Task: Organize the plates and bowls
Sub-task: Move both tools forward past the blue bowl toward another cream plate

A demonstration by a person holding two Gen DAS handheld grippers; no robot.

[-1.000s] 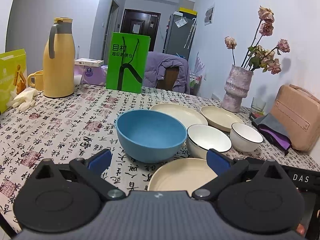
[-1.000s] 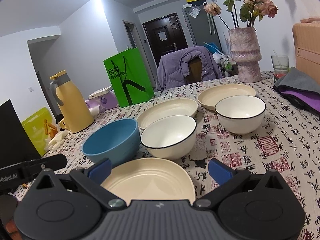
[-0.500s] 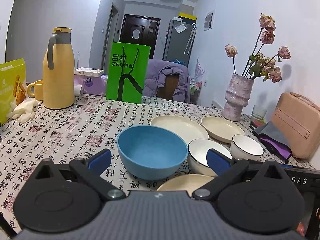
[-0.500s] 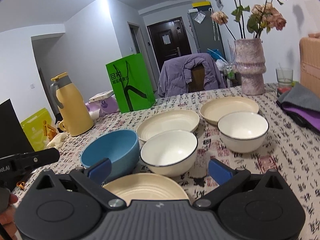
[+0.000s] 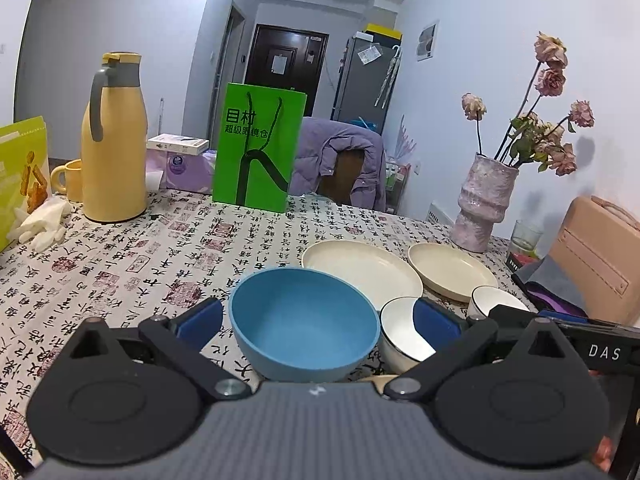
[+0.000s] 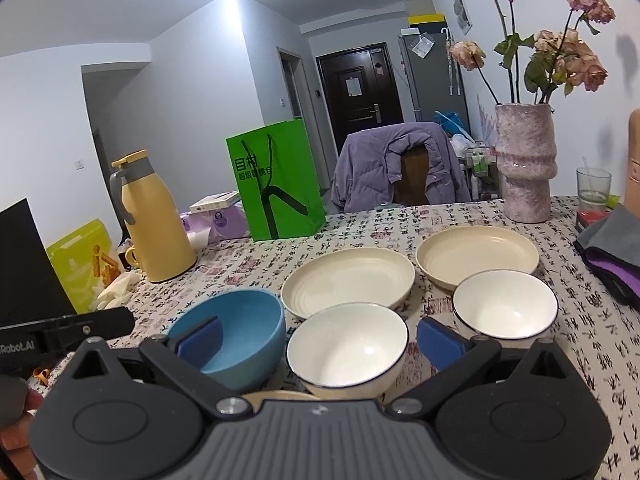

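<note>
- The blue bowl (image 5: pixel 305 326) sits upright on my worktop (image 5: pixel 120 264), framed between the left tongs (image 5: pixel 318 322), which gape wide and hold nothing.
- At its 3 o'clock, just beside it, is a white bowl (image 6: pixel 347 350); my right tongs (image 6: pixel 319 340) are spread open around that one (empty too).
- A second white bowl (image 6: pixel 505 305) stands at 2 o'clock of the first.
- Two cream plates (image 6: pixel 348 281) (image 6: pixel 477 257) lie beyond at 12 o'clock, side by side.
- Farther out: a green bag (image 5: pixel 258 148), a yellow flask (image 5: pixel 114 140) at 10 o'clock, and a vase (image 6: pixel 525 162) at 1 o'clock.
</note>
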